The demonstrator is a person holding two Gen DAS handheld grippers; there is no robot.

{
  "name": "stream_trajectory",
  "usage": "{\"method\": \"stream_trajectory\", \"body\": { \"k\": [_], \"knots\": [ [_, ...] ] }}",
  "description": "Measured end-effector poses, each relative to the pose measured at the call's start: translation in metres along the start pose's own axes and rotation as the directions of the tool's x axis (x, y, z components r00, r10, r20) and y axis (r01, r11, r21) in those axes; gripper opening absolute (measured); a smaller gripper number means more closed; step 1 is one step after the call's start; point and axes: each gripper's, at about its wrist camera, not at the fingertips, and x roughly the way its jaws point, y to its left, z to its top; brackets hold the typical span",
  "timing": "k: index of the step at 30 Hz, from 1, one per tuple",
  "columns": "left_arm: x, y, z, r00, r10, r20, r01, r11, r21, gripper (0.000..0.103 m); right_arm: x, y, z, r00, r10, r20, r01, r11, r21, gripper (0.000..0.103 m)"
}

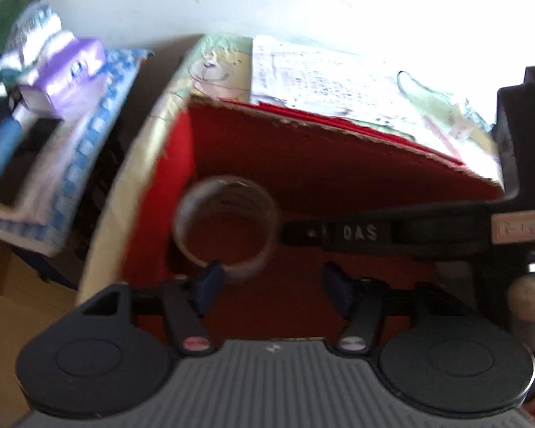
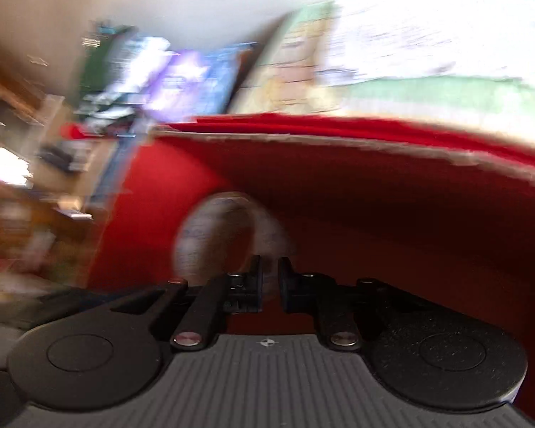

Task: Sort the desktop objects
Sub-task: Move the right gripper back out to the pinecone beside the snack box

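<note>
- Tape roll (image 1: 226, 230), clear and ring-shaped, sits inside the red box (image 1: 339, 164), near the box's left wall and toward its near side; the box looks like the chosen bin for this kind of item, so the roll appears to be where sorting wants it.
- Left hand-held gripper (image 1: 269, 285) hovers over the box with its blue-padded fingers spread wide and nothing between them. One pad is just beside the roll's near rim; blur hides whether it touches.
- Right hand-held gripper (image 2: 270, 273) points into the same box with its fingers drawn close, a narrow gap left between them. The roll (image 2: 228, 232) lies right in front of the fingertips, but heavy motion blur keeps me from telling whether the rim is pinched or already let go.
- In the left wrist view, the right tool's black body (image 1: 428, 232) reaches across the box toward the roll, which fits a placing or releasing move, as I judge it.
- Box rests on papers and printed sheets (image 1: 339, 75) spread over the counter; beyond its left edge sits a purple package (image 1: 67, 75) with other clutter, probably awaiting sorting.
</note>
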Motion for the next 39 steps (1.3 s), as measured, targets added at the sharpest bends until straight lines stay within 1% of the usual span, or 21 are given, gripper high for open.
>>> {"method": "stream_trajectory", "body": {
  "k": [3,5,6,7,8,9,10,12,14,15,17,18,19,22,24,25,28,31,32,35,39],
  "knots": [
    [-0.005,0.005,-0.005,0.995,-0.093,0.026,0.095,0.993,-0.075,0.092,-0.001,-0.011,0.002,0.999,0.037,0.014,-0.038,0.997,0.065,0.004],
    [-0.009,0.002,-0.008,0.992,-0.109,0.058,0.114,0.990,-0.089,0.098,-0.008,-0.009,0.000,0.999,0.010,0.051,-0.013,0.998,0.058,0.006],
    [-0.010,-0.003,-0.010,0.993,-0.095,0.069,0.100,0.992,-0.079,0.099,-0.013,-0.002,-0.002,0.997,-0.026,0.071,0.024,0.999,0.034,0.007],
    [-0.011,-0.007,-0.011,0.995,-0.059,0.082,0.064,0.996,-0.058,0.098,-0.019,0.003,-0.004,0.994,-0.062,0.089,0.061,0.998,0.009,0.009],
    [-0.014,-0.012,-0.013,0.994,-0.028,0.101,0.032,0.999,-0.035,0.095,-0.026,0.009,-0.007,0.991,-0.077,0.106,0.078,0.997,-0.007,0.010],
    [-0.018,-0.015,-0.016,0.993,-0.015,0.116,0.017,1.000,-0.017,0.090,-0.034,0.013,-0.009,0.990,-0.070,0.121,0.072,0.997,-0.017,0.011],
    [-0.021,-0.016,-0.017,0.993,-0.028,0.118,0.030,0.999,-0.011,0.088,-0.042,0.016,-0.011,0.989,-0.054,0.140,0.058,0.998,-0.022,0.012],
    [-0.028,-0.011,-0.020,0.989,-0.099,0.106,0.103,0.994,-0.038,0.085,-0.060,0.017,-0.022,0.980,-0.032,0.195,0.038,0.999,-0.030,0.014],
    [-0.036,-0.004,-0.024,0.980,-0.172,0.097,0.180,0.980,-0.083,0.085,-0.083,0.015,-0.035,0.966,-0.013,0.259,0.016,1.000,-0.010,0.015],
    [-0.039,0.000,-0.027,0.972,-0.219,0.088,0.227,0.968,-0.104,0.084,-0.092,0.014,-0.041,0.957,0.003,0.290,-0.006,1.000,0.011,0.015],
    [-0.043,0.006,-0.032,0.941,-0.333,0.058,0.338,0.930,-0.143,0.084,-0.112,0.009,-0.056,0.937,0.037,0.348,-0.057,0.997,0.045,0.015],
    [-0.046,0.008,-0.035,0.927,-0.371,0.049,0.374,0.914,-0.156,0.084,-0.122,0.008,-0.064,0.927,0.045,0.373,-0.071,0.996,0.056,0.015],
    [-0.050,0.007,-0.039,0.920,-0.390,0.046,0.393,0.908,-0.146,0.084,-0.130,0.007,-0.072,0.917,0.045,0.396,-0.075,0.995,0.061,0.015],
    [-0.066,0.000,-0.054,0.921,-0.388,0.047,0.390,0.917,-0.079,0.083,-0.150,0.010,-0.098,0.896,0.017,0.443,-0.049,0.997,0.062,0.015],
    [-0.080,-0.007,-0.066,0.942,-0.322,0.091,0.323,0.946,-0.005,0.076,-0.159,0.012,-0.117,0.891,-0.013,0.454,-0.020,0.997,0.069,0.015],
    [-0.087,-0.011,-0.070,0.950,-0.298,0.097,0.297,0.955,0.026,0.076,-0.163,0.013,-0.127,0.889,-0.030,0.458,-0.003,0.997,0.071,0.015],
    [-0.109,-0.014,-0.088,0.947,-0.276,0.162,0.262,0.960,0.099,0.076,-0.175,0.015,-0.155,0.881,-0.075,0.467,0.040,0.996,0.084,0.015],
    [-0.123,-0.018,-0.100,0.950,-0.227,0.216,0.192,0.966,0.171,0.081,-0.179,0.012,-0.178,0.879,-0.118,0.462,0.064,0.989,0.130,0.015],
    [-0.124,-0.017,-0.102,0.951,-0.224,0.215,0.186,0.965,0.183,0.082,-0.179,0.011,-0.184,0.880,-0.130,0.457,0.069,0.987,0.147,0.015],
    [-0.115,-0.014,-0.109,0.959,-0.227,0.167,0.193,0.962,0.195,0.082,-0.175,0.008,-0.203,0.887,-0.180,0.425,0.106,0.975,0.194,0.015],
    [-0.102,-0.009,-0.124,0.966,-0.234,0.106,0.211,0.958,0.195,0.082,-0.169,0.011,-0.228,0.897,-0.247,0.366,0.188,0.964,0.190,0.015]
  ]
}}
